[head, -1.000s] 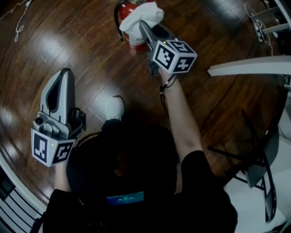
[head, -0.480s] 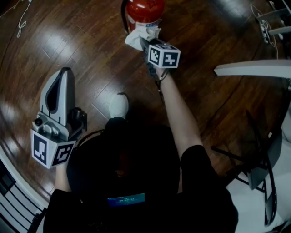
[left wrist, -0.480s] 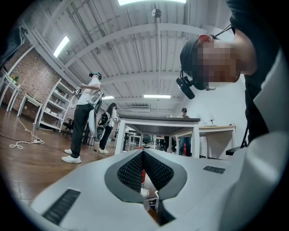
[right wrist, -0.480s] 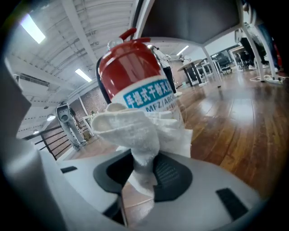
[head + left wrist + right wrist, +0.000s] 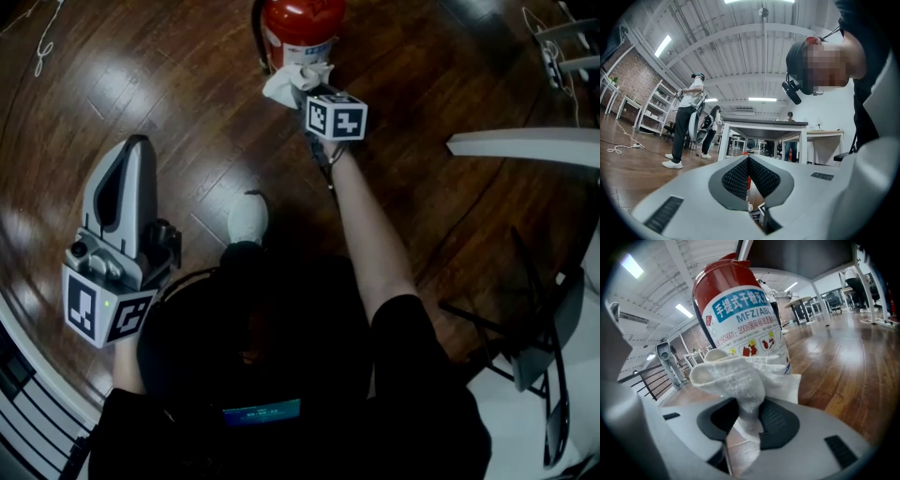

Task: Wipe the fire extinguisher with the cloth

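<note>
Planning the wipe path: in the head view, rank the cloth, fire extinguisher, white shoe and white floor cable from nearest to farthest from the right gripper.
1. cloth, clamped between the jaws of the right gripper.
2. fire extinguisher, just beyond the cloth, at top centre.
3. white shoe, back toward the person.
4. white cable, far upper left.

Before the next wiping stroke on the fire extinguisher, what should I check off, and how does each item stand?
1. Grip of the right tool on the cloth: ok, jaws shut on a fold of it.
2. Contact of cloth with the fire extinguisher: ok, it lies against the label's lower part.
3. The fire extinguisher upright on the wooden floor: ok.
4. The left tool out of the way: ok, shut, empty, held off to the left.
5. Far side of the cylinder clean: cannot tell, hidden.
</note>
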Available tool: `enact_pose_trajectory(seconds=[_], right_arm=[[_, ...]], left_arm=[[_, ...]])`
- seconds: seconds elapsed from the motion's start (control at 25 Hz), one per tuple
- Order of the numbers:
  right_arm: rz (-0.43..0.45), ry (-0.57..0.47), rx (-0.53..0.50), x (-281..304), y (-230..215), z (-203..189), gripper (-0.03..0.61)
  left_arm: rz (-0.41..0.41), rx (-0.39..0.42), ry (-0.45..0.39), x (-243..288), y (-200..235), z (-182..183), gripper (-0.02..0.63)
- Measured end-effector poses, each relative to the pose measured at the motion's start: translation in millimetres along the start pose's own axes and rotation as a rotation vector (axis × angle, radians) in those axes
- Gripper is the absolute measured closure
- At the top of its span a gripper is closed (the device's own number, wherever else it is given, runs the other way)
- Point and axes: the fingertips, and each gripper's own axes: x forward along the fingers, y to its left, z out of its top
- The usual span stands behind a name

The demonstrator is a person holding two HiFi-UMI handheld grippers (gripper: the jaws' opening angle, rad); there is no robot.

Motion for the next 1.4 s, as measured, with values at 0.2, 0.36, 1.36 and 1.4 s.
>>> enact_pose_trajectory(seconds=[0.2,0.36,1.36,1.4], right_arm=[[0.003,0.011,0.001,-2.5,0.5,-0.7,0.438],[0.027,-0.024,0.007,-14.7,4.6,7.7,0.439],[0.048,-0.542,-0.192,-302.3,85.7,97.7,0.439],[0.033,-0.537,-0.203,-304.3,85.0,95.9,0.439]], left_arm=[[-0.001,0.003,0.0,0.7,-2.1,-0.8,0.612],[0.008,0.007,-0.006,-3.0,-4.2,1.0,0.611],[-0.017,0.023,0.028,37.7,-17.9,-11.9,0.611],[-0.015,0.021,0.03,40.8,-16.5,-12.6,0.611]])
